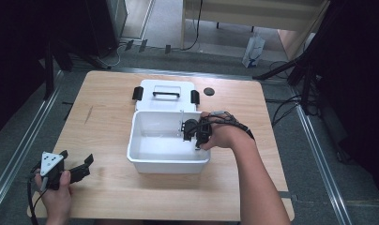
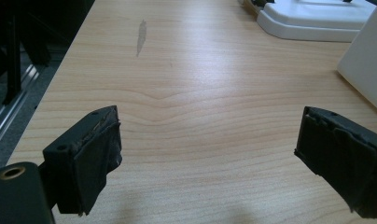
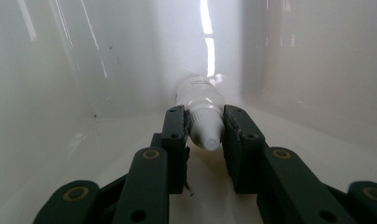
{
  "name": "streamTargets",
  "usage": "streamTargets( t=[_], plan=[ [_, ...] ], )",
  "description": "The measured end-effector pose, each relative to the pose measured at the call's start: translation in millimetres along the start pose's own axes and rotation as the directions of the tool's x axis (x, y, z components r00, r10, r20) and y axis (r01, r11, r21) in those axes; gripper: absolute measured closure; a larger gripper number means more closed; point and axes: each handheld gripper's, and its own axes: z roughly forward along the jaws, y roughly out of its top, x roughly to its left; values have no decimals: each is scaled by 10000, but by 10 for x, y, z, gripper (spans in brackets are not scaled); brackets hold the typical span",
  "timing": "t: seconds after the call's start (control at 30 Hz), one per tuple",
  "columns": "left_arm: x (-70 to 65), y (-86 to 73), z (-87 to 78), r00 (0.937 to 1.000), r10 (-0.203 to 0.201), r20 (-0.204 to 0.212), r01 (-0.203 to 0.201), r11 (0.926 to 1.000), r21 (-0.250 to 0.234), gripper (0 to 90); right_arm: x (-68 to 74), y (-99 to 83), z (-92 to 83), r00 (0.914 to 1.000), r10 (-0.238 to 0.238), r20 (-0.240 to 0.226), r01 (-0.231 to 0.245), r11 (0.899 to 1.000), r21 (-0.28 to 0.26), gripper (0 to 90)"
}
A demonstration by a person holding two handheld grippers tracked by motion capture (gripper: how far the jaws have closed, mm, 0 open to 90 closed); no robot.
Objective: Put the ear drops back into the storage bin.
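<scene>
Inside the white box, near its wall at 3 o'clock, a small white tube is clamped by the right tongs. Its two black pads press on the narrow cap end from both sides, and the cap tip points back toward the camera of the right gripper view, while the wider body reaches away toward the far wall of the box. The tube looks to lie low, close to the glossy floor of the box, but whether it touches the floor I cannot tell. From the high view the right tongs reach over the rim at 3 o'clock and go down into the box, and the person's right hand holds them just above that rim.

The box stands about at the middle of the worktop. Its lid, white with a black handle and two black latches, lies flat at 12 o'clock from the box, touching its back edge. A small dark round thing rests on the worktop at 3 o'clock from the lid.

Well apart from all this, at 8 o'clock from the box, the left tongs are in the person's left hand at the near corner of the worktop. Their jaws stand wide apart with bare wood between them, gripping nothing.
</scene>
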Motion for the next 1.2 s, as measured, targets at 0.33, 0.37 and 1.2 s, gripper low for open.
streamTargets(
  t=[0.33, 0.37, 1.2],
  plan=[
    [-1, 0, 1, 10000, 5, 3, -5, 10000, 1, 74, -3, -35, -24, 9999, 101, -133, -103, 9998, -158, 658],
    [-2, 0, 1, 10000, 9, -2, -9, 10000, -13, 74, -8, -41, -35, 9997, 146, -177, -150, 9997, -209, 643],
    [-4, 2, 3, 10000, 45, -16, -45, 10000, 10, 74, -35, -75, -660, 9846, 1378, 1074, -1245, 9847, -1222, 0]
  ],
)
